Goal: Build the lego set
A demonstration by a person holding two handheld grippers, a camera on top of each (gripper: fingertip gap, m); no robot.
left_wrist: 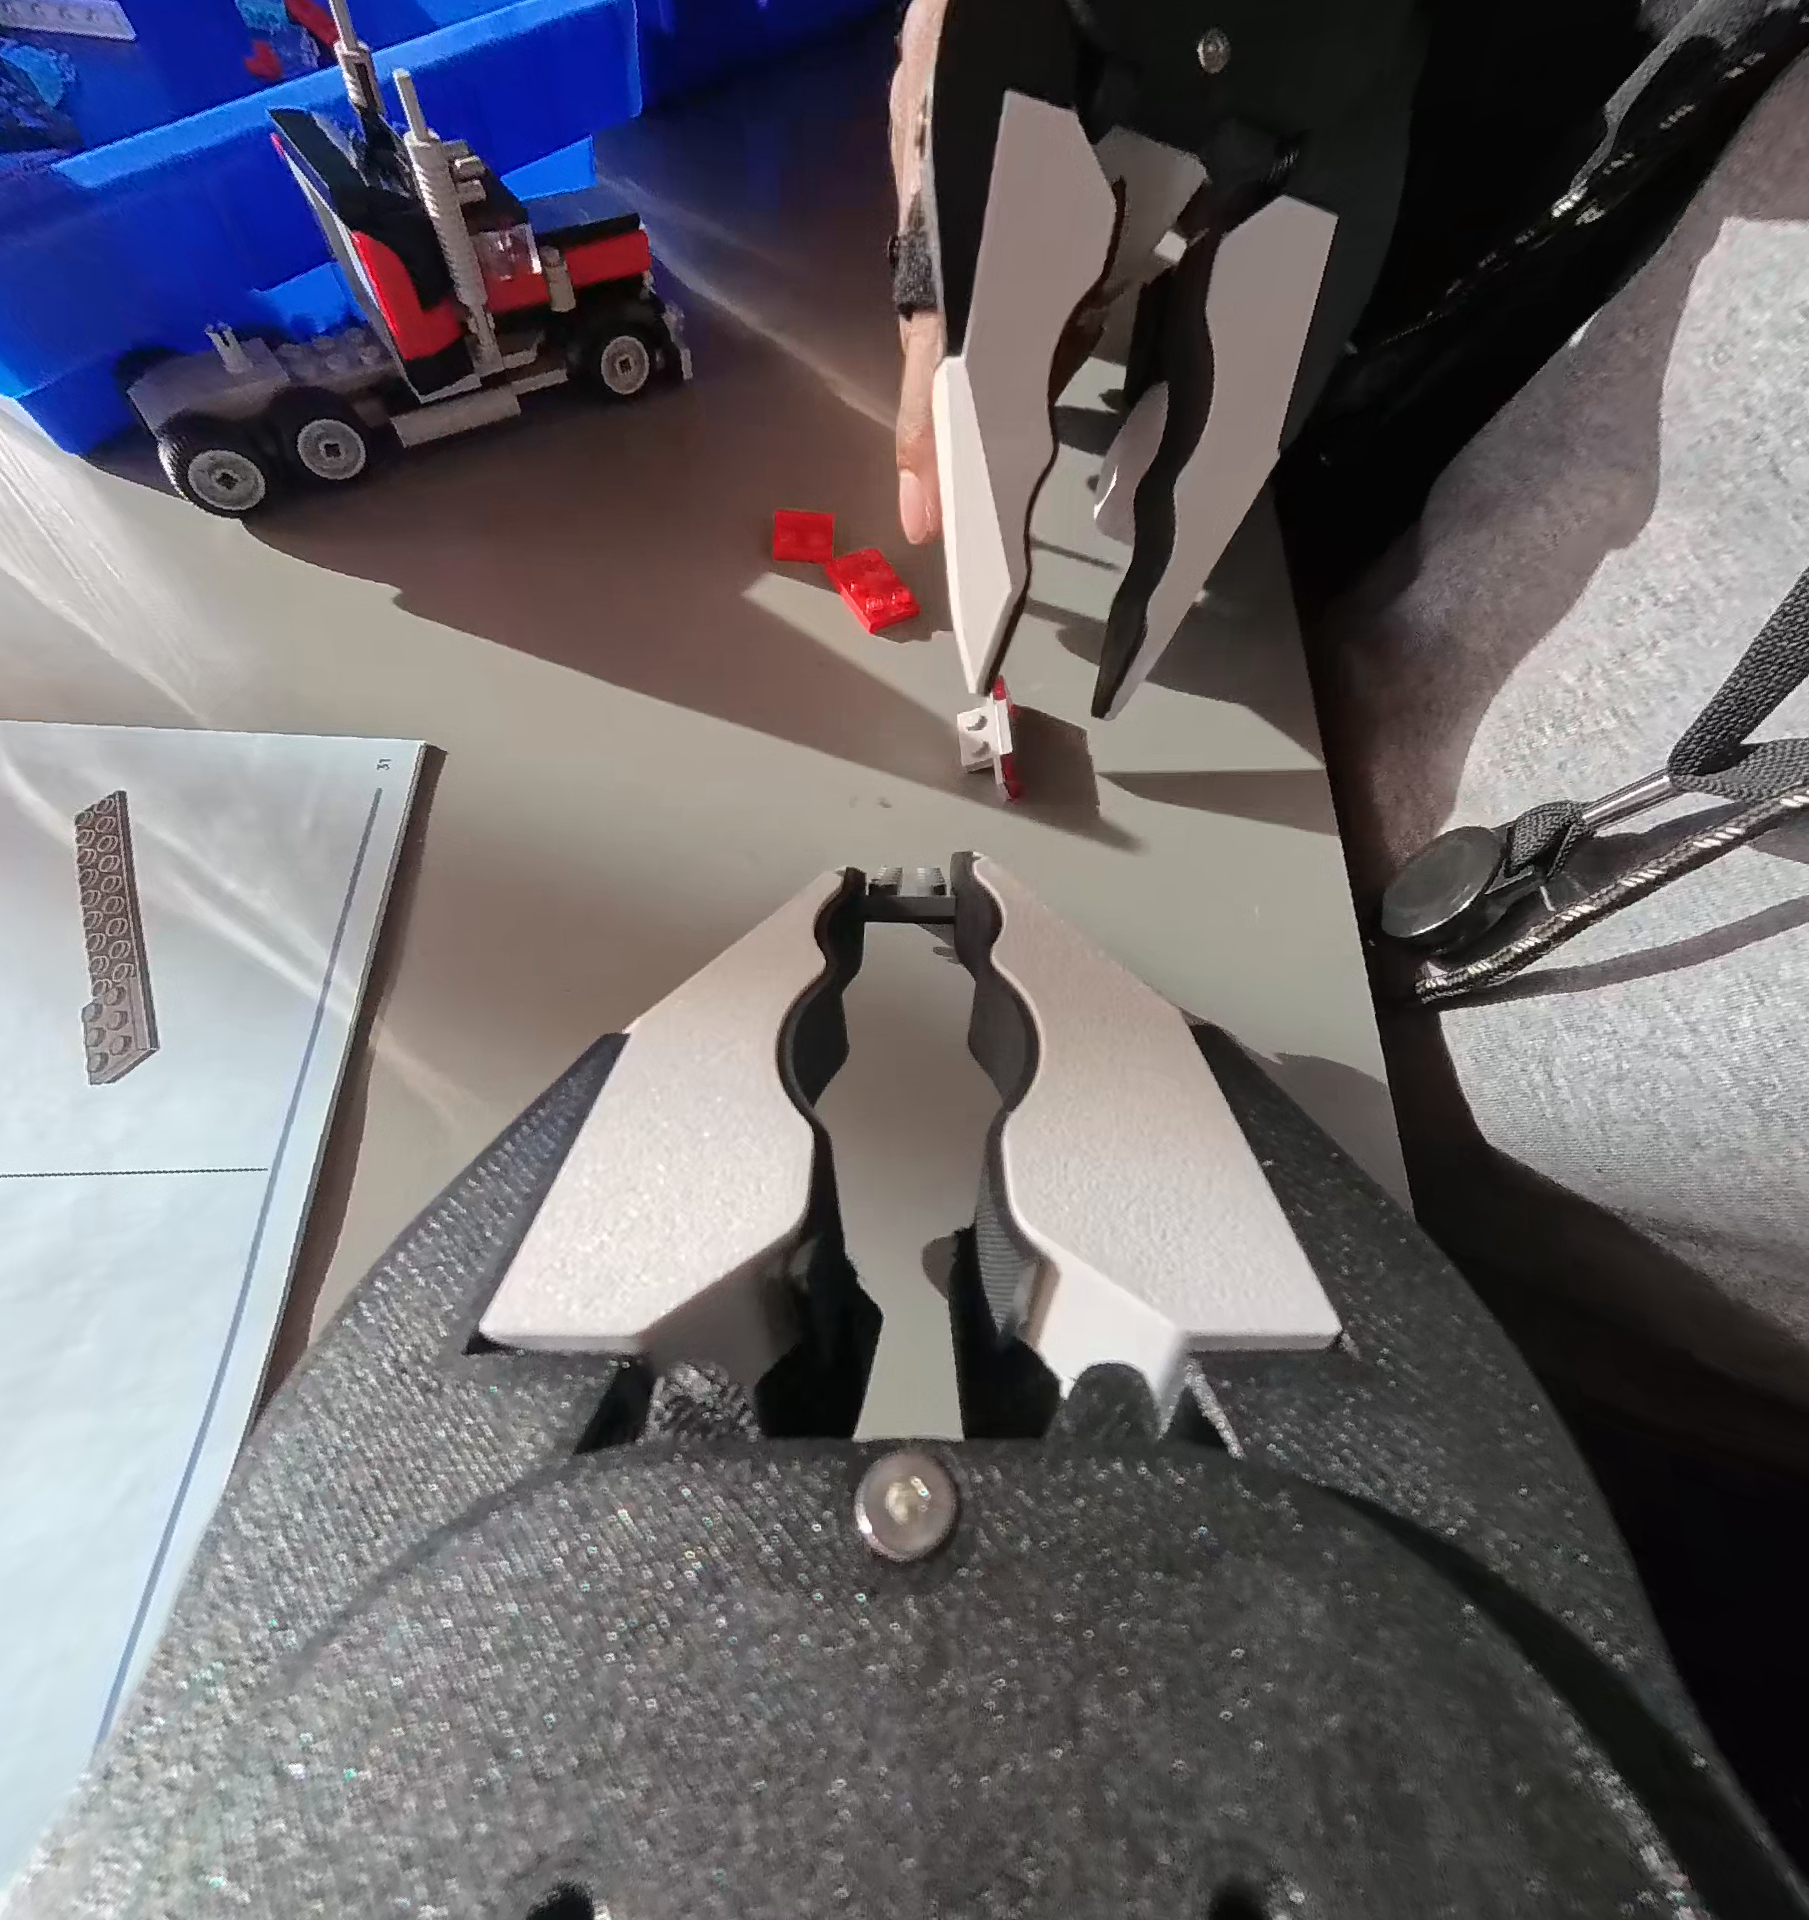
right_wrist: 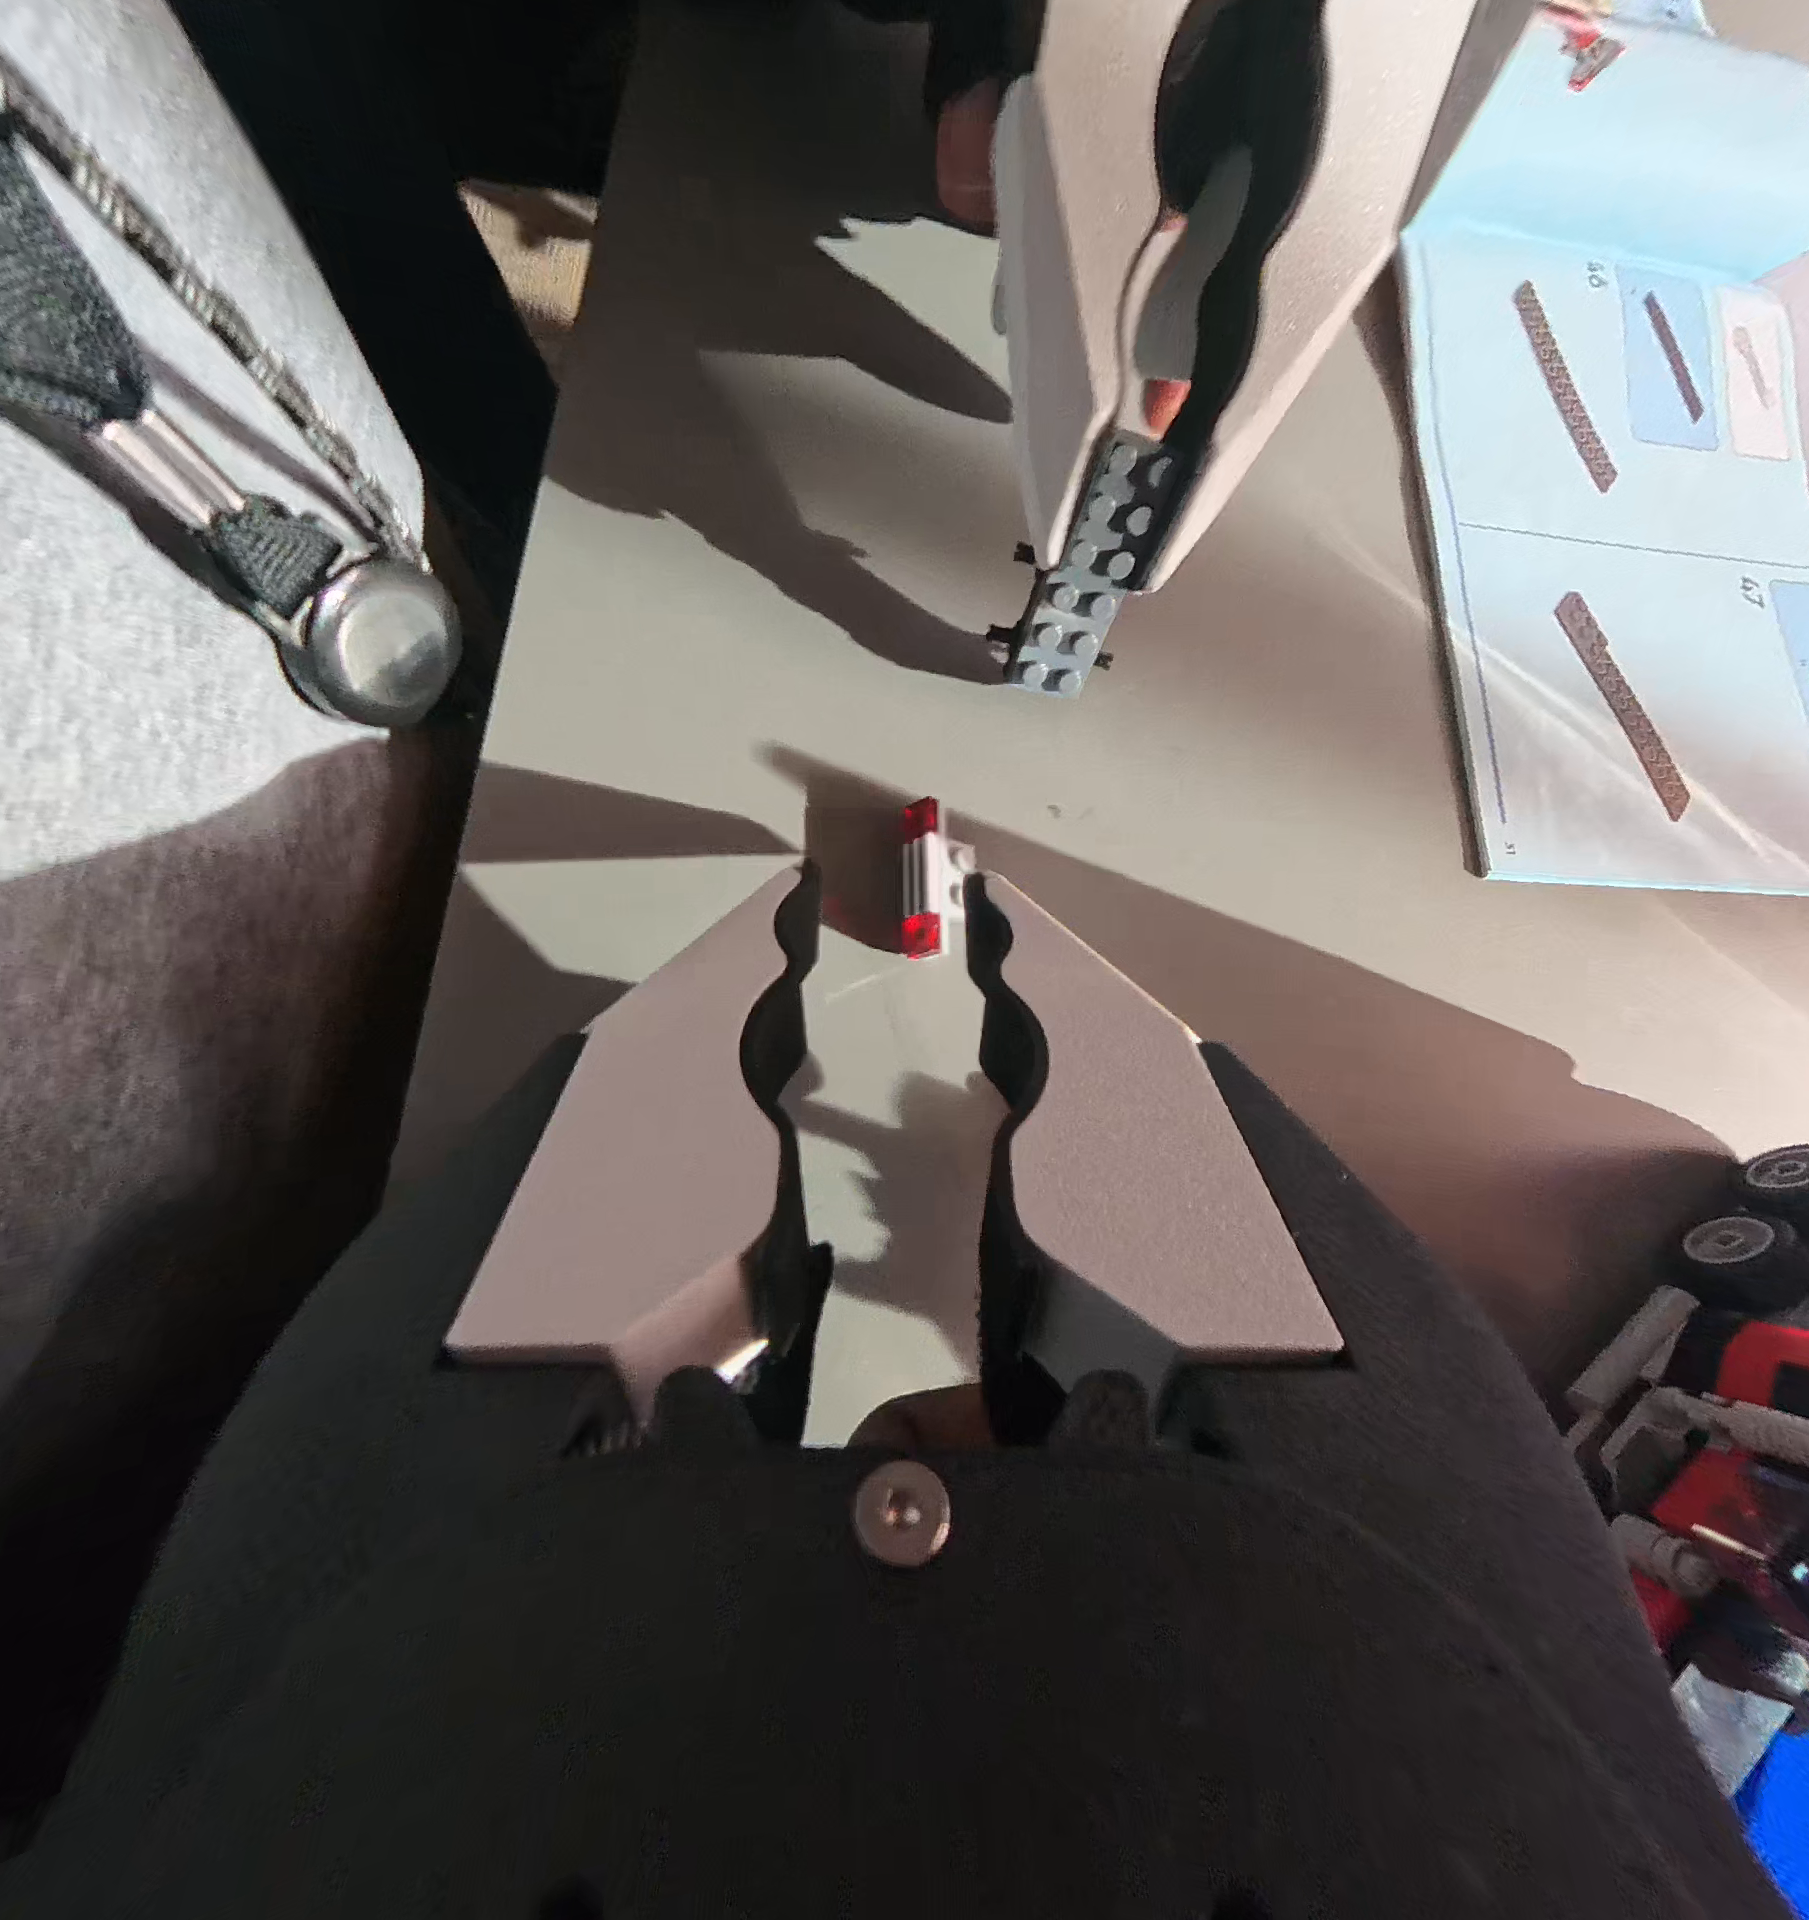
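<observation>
A small white-and-red sub-assembly (right_wrist: pixel 923 878) stands on edge on the smooth grey table (left_wrist: pixel 588 665), translucent red pieces clipped onto a white ribbed brick, near the table's edge by the person's lap. The right gripper (right_wrist: pixel 884 883) has its tongs apart around it, one tip just beside the white brick and the other clear on the far side, which reads as lining up for a pinch across the short width. The left gripper (right_wrist: pixel 1118 520) is clamped on a long light-grey studded plate (right_wrist: pixel 1082 592), held out lengthwise from the fingertips with small black pegs along its edges; it hangs just above the table, probably so the studs stay exposed to receive the small piece. Two loose red plates (left_wrist: pixel 843 561) lie flat nearby, glossy and thin. Farther back the built truck (left_wrist: pixel 432 322), red, black and grey with rubbery tyres and ribbed exhaust stacks, is parked against the blue plastic sorting bins (left_wrist: pixel 100 208). The open instruction booklet (left_wrist: pixel 131 1039) lies flat beside the work, its matte pale pages kept in view for reference.
</observation>
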